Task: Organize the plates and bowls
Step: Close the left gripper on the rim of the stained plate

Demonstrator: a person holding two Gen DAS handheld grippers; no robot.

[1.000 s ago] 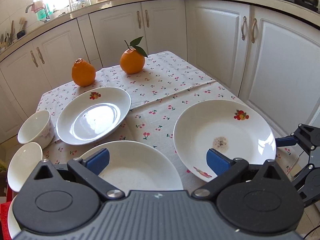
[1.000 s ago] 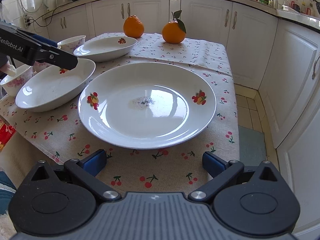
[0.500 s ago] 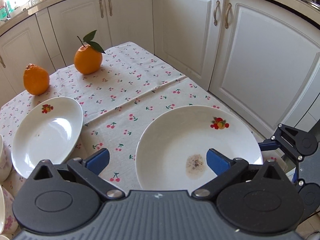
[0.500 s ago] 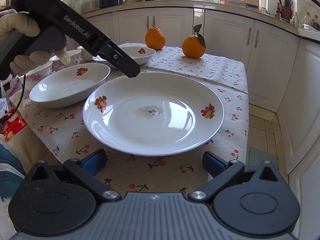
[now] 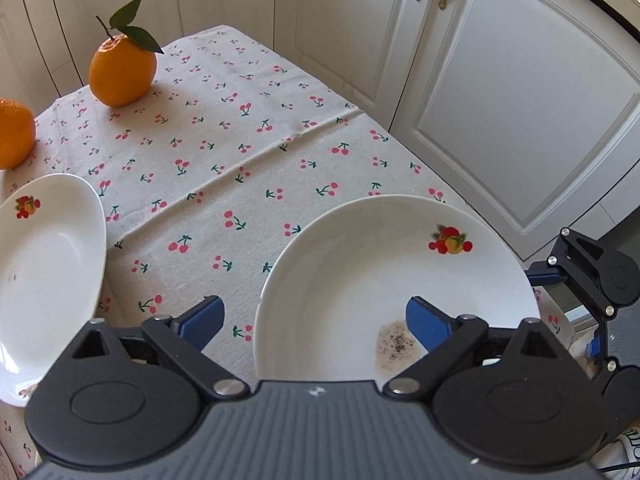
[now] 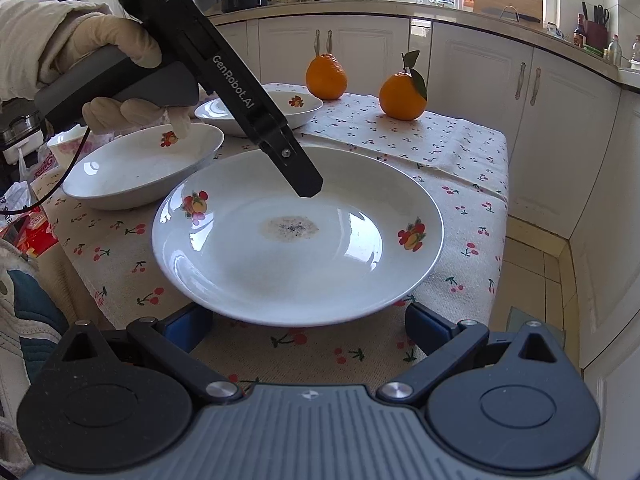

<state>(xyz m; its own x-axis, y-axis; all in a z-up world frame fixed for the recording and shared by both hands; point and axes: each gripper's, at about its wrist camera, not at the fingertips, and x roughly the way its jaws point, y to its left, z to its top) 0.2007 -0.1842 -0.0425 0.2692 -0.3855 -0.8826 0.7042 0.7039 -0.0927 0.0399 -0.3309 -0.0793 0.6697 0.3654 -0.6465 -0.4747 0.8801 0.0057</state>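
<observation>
A large white plate (image 6: pixel 296 236) with fruit decals and a brown stain sits on the cherry-print tablecloth; it also shows in the left wrist view (image 5: pixel 372 280). My right gripper (image 6: pixel 308 328) is open, its fingers straddling the plate's near rim. My left gripper (image 5: pixel 314 320) is open and hovers over the plate, its right finger above the stain; its body shows in the right wrist view (image 6: pixel 240 92). A second white plate (image 6: pixel 140 164) lies left of it, also seen in the left wrist view (image 5: pixel 44 280), and a third plate (image 6: pixel 296 108) lies behind.
Two oranges (image 6: pixel 402 96) (image 6: pixel 326 76) stand at the table's far end. A small bowl (image 6: pixel 68 148) sits at the far left. White cabinets (image 5: pixel 500 80) stand close to the table's right side. The table's edge (image 6: pixel 500 240) drops to a tiled floor.
My left gripper has swung right, from over the left plates to above the large plate. My right gripper has moved in closer to that plate's rim.
</observation>
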